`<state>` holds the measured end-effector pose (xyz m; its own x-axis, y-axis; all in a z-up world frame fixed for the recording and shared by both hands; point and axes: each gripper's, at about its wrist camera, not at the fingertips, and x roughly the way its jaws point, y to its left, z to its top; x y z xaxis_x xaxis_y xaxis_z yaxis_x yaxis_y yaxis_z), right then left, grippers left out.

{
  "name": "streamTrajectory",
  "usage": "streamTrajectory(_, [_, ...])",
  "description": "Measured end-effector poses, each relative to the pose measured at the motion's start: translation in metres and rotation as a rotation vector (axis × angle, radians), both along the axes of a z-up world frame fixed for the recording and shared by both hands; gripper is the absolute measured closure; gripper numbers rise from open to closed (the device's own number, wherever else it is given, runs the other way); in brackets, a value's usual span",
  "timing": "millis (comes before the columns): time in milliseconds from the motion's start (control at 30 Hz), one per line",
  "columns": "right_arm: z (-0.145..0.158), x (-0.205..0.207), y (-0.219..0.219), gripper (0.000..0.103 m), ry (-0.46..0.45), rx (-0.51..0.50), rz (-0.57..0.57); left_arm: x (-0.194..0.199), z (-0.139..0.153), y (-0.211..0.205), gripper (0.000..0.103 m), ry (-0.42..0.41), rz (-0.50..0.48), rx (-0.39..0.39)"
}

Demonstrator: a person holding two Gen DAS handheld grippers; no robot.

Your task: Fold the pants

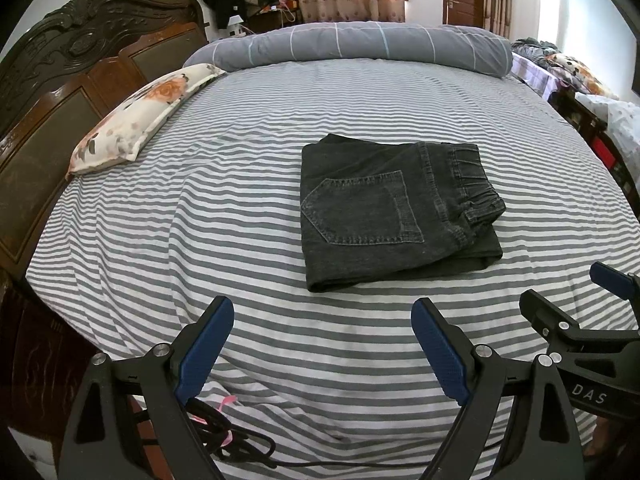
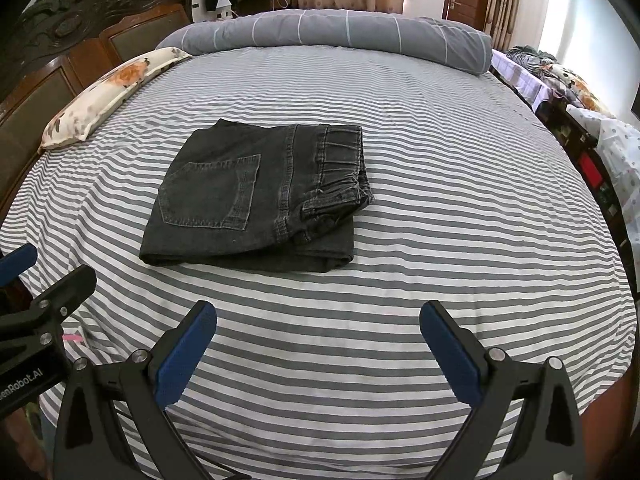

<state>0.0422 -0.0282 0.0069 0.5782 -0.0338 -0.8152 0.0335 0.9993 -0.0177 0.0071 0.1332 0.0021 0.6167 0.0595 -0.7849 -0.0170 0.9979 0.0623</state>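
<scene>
Left gripper [image 1: 322,320]: you are holding it low at the near edge of the bed, jaws spread wide with nothing between the blue pads, pointing down toward the sheet.

Right gripper [image 2: 318,324]: you are holding it just beside the left one, jaws equally wide and empty; each gripper is showing at the edge of the other's view.

Cable [image 1: 236,446]: a dark cord is lying coiled on the sheet under your left gripper, so you are risking a snag if you sweep low there.

Striped sheet [image 2: 440,200]: it is lying loose with soft ripples, and it looks likely to bunch if you drag cloth across it.

Pants [image 1: 394,210]: dark denim, lying mid-bed beyond both grippers in a compact folded rectangle, back pocket up, waistband on the right side. The fold looks finished or nearly so.

Handling: you are dealing with thick, limp, fairly heavy cloth that probably grips well and will not break, though the layers may slide apart. The bottom layer is poking out at the near right corner.

Where to hold: if you are tidying, pinch every layer at the near edge, one gripper toward each corner.

Pillow [image 1: 132,120] and rolled duvet [image 1: 360,42]: both are lying well beyond the pants.
</scene>
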Motion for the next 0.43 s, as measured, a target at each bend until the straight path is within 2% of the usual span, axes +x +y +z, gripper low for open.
streamTrajectory(433, [-0.0024, 0.0003, -0.0026, 0.003, 0.006, 0.007, 0.0, 0.0023, -0.0075, 0.0019, 0.014, 0.009, -0.025, -0.013])
